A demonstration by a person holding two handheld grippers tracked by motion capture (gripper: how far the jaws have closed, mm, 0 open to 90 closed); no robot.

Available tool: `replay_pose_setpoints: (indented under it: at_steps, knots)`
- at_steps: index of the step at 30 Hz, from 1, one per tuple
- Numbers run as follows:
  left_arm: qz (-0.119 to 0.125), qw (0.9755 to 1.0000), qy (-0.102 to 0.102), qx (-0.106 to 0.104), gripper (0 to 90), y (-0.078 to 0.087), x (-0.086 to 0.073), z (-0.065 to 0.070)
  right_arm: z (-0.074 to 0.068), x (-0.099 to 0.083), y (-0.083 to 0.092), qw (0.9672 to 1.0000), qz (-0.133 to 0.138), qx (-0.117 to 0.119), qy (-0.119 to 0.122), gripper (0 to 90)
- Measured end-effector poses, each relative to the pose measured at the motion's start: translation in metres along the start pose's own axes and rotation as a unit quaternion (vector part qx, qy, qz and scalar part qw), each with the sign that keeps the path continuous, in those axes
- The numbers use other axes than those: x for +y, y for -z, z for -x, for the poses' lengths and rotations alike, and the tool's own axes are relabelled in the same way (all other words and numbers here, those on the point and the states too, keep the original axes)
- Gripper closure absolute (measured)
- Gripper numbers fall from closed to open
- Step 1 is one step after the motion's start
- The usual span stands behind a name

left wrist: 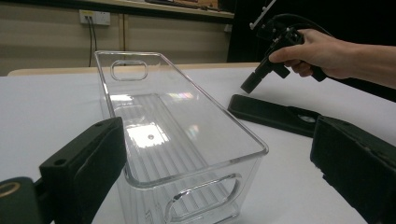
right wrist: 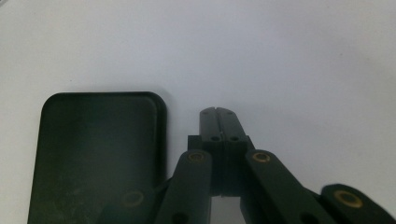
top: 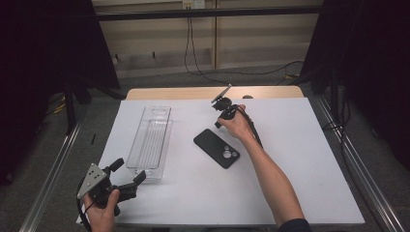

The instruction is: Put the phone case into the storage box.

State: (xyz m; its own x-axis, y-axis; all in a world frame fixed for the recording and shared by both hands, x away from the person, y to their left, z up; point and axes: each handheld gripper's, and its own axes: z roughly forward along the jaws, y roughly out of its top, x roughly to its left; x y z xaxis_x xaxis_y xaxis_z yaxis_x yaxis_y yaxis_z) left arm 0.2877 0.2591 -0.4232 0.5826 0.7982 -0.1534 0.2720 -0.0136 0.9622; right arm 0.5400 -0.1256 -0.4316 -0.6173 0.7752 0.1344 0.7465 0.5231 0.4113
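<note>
A black phone (top: 216, 148) lies camera side up near the middle of the white table top (top: 290, 159). My right gripper (top: 217, 124) hangs just above the phone's far end, jaws shut with nothing between them. In the right gripper view the closed tips (right wrist: 217, 112) sit beside the phone's rounded corner (right wrist: 98, 154), apart from it. A clear plastic bin (top: 152, 137) lies left of the phone. My left gripper (top: 130, 170) rests open at the bin's near end. In the left gripper view its wide jaws frame the bin (left wrist: 177, 121), with the phone (left wrist: 273, 114) and the right gripper (left wrist: 247, 86) beyond.
A wooden table edge (top: 193, 93) runs along the far side. Metal rails (top: 53, 169) flank the table. A cable (top: 193, 63) hangs down the back wall and crosses the floor. Dark curtains stand at both sides.
</note>
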Motion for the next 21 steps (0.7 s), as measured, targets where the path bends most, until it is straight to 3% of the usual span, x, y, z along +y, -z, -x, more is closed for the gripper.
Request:
replay_pose_setpoints:
  at_steps: [11, 21]
  knots:
    - [0.000, 1.0000, 0.003, 0.005, 3.9, 0.000, 0.000, 0.000, -0.006, 0.002, -0.006, 0.9998, -0.013, -0.007, 0.013, 90.0]
    - [0.000, 1.0000, 0.005, 0.003, 3.9, 0.000, 0.000, 0.000, -0.019, 0.005, -0.008, 0.9993, -0.017, -0.015, 0.031, 90.0]
